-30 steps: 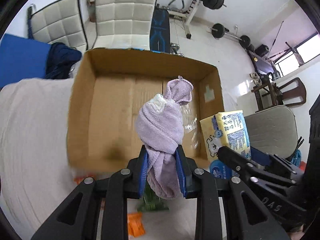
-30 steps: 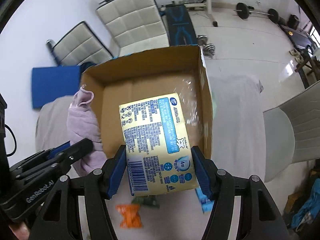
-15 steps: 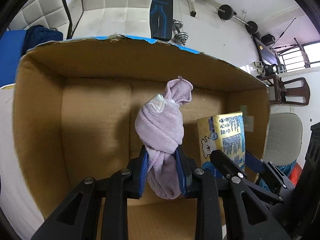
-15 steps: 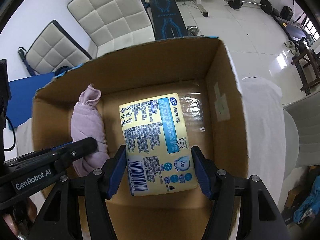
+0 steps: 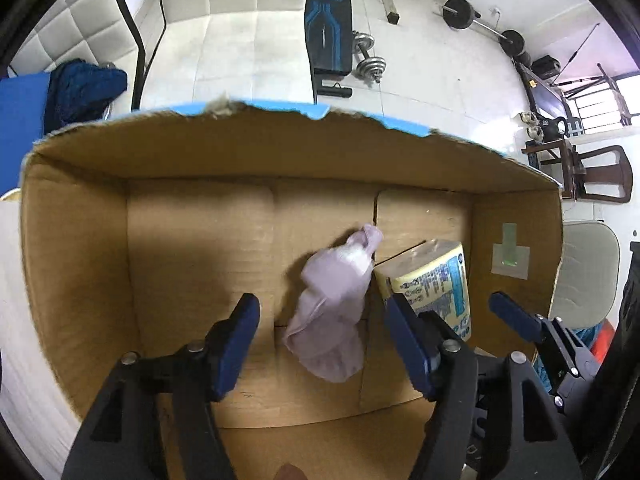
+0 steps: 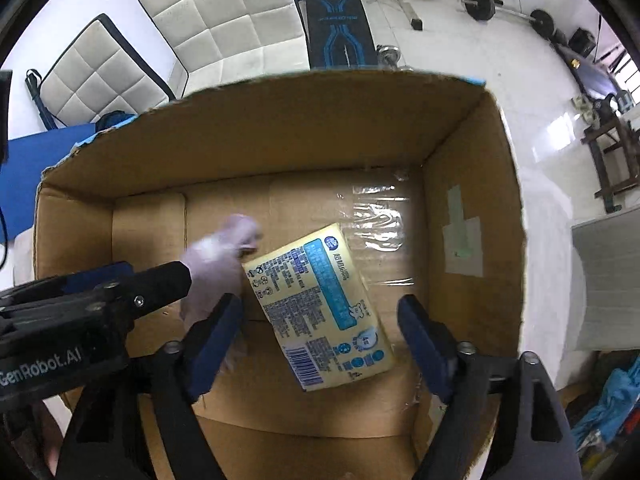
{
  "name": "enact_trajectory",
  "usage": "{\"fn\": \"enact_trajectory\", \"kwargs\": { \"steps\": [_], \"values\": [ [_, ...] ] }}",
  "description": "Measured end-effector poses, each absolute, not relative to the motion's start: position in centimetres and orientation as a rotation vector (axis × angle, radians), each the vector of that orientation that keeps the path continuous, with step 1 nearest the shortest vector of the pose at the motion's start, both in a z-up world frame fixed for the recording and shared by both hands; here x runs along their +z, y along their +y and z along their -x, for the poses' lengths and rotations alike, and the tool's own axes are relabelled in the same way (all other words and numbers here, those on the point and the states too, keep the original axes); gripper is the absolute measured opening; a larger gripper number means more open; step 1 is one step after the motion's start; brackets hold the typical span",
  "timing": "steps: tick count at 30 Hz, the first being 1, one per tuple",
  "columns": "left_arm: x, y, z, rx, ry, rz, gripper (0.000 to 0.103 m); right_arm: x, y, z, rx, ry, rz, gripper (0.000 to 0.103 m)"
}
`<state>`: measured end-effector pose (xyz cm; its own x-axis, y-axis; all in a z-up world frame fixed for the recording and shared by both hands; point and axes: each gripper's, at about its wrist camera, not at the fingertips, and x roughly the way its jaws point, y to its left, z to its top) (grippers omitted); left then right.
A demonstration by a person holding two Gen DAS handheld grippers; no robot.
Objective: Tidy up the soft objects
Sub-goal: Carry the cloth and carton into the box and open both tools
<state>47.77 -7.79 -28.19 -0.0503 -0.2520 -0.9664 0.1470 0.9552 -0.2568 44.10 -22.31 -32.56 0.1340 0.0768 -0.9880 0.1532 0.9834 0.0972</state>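
Observation:
Both grippers hang over an open cardboard box. A knotted lilac towel, blurred, sits loose inside the box between the opening jaws of my left gripper, whose pads do not touch it. A yellow and blue pack of tissues lies tilted on the box floor under my right gripper; its jaws are opening too, clear of the pack on both sides. The two things touch each other in the middle of the box.
The box stands on a white cloth-covered surface. Behind it are two white quilted chairs, a blue mat, a weight bench and dumbbells on a white tiled floor. A grey chair stands at the right.
Both grippers came down over the box, then let go: the towel and the tissue pack dropped from between the pads to the box floor, and both pairs of jaws stand wider.

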Motion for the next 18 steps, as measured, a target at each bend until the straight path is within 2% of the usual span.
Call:
{"fn": "enact_trajectory", "kwargs": {
  "steps": [2,4,5,7,10,18],
  "values": [
    [-27.5,-7.6,-47.5,-0.323,1.574,0.066,0.065,-32.0,-22.2,-43.7,-0.058,1.443,-0.19,0.084],
    [-26.8,-7.1,-47.1,-0.311,1.548,0.05,0.083,-31.3,-22.0,-43.2,-0.062,1.443,-0.184,0.088],
    [-27.0,-6.6,-47.2,-0.31,1.536,0.047,0.086,-31.1,-21.9,-42.9,-0.064,1.444,-0.18,0.095],
    [-26.4,-6.1,-46.8,-0.306,1.514,0.032,0.092,-30.6,-21.8,-41.9,-0.061,1.439,-0.177,0.102],
    [-25.3,-5.0,-45.6,-0.294,1.456,0.011,0.102,-30.3,-21.1,-40.6,-0.051,1.444,-0.18,0.103],
    [-22.4,-3.3,-40.9,-0.242,1.3,-0.088,0.103,-28.1,-19.6,-35.5,-0.074,1.39,-0.12,0.103]
  ]
}}
